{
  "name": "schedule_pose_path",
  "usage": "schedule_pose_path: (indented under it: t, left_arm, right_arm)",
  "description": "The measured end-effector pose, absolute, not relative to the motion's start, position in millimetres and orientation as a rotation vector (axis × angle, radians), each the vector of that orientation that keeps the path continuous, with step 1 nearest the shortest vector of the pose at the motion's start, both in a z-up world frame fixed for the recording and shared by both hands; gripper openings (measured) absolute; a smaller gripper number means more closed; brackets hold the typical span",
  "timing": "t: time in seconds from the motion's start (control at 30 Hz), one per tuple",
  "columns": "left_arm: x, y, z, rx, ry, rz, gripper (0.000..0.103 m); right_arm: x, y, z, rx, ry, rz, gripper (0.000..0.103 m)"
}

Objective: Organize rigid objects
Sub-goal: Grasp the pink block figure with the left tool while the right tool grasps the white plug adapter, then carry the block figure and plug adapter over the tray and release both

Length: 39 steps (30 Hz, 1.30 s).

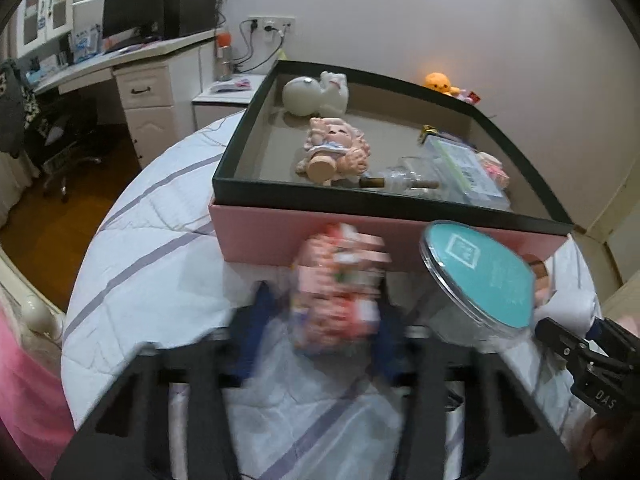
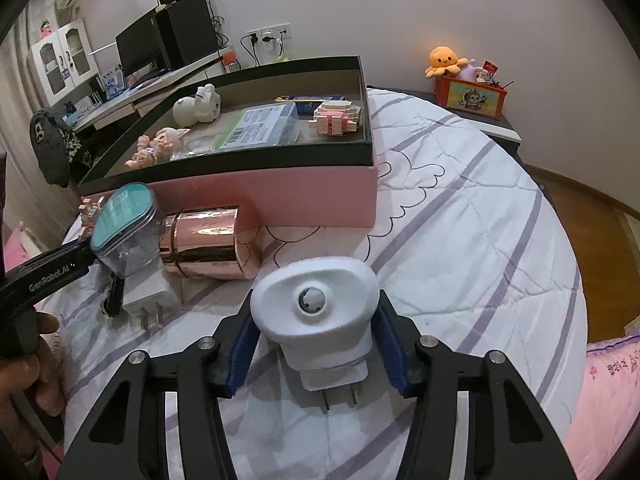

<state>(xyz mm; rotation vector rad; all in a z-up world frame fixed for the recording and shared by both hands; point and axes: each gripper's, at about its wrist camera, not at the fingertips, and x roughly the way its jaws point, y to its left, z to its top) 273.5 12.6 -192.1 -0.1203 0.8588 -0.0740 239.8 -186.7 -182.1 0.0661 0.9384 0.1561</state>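
Observation:
In the left wrist view my left gripper (image 1: 324, 320) is shut on a pink and red block toy (image 1: 340, 276), blurred, just in front of the pink box (image 1: 256, 236). Right of the toy stands a clear container with a teal lid (image 1: 480, 276). In the right wrist view my right gripper (image 2: 316, 320) is shut on a white plug-in device (image 2: 316, 304), its blue pads (image 2: 240, 352) against the device's sides and its prongs pointing toward the camera. The left gripper's black finger (image 2: 52, 268) reaches in from the left beside the teal-lidded container (image 2: 124, 216).
The dark-rimmed box (image 2: 280, 188) holds a doll (image 2: 156, 148), a white round toy (image 2: 198, 110), a plastic case (image 2: 260, 126) and a pink block piece (image 2: 338, 118). On the striped quilt (image 2: 460, 220) lie a rose-gold cylinder (image 2: 204, 240) and a white charger (image 2: 148, 296). A desk stands at the far left.

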Motion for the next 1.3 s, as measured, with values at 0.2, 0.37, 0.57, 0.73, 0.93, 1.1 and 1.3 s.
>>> schedule_pose_path:
  t: [0.2,0.37,0.57,0.73,0.93,1.1,1.3]
  left_arm:
    - [257,19,-186,-0.125,0.846,-0.095,0.024]
    - [242,26,-176,-0.135,0.817,-0.105,0.024]
    - [224,28,-158,-0.117,0.777,-0.104,0.024]
    - [214,25,-152,-0.111,0.769,-0.118,0.024]
    - [209,21,-150,-0.105,0.764,-0.130,0.024]
    - [208,19,-135,-0.095,0.732,-0.139,0.024]
    - [225,16,-100,-0.078,0.657,-0.147,0.024]
  right_arm:
    - [228,-185,-172,0.068,0.925,0.161,0.054]
    - [220,-185,-167,0.072,0.917,0.161,0.054]
    - [212,-184,-160,0.072,0.904,0.170,0.054]
    - [208,-184,-158,0.073,0.904,0.178,0.054]
    - [205,-182,-153,0.077,0.900,0.192,0.054]
    - [209,-177,-137,0.072,0.867,0.217,0.054]
    - [229,-164,-103,0.050,0.782,0.258,0.054]
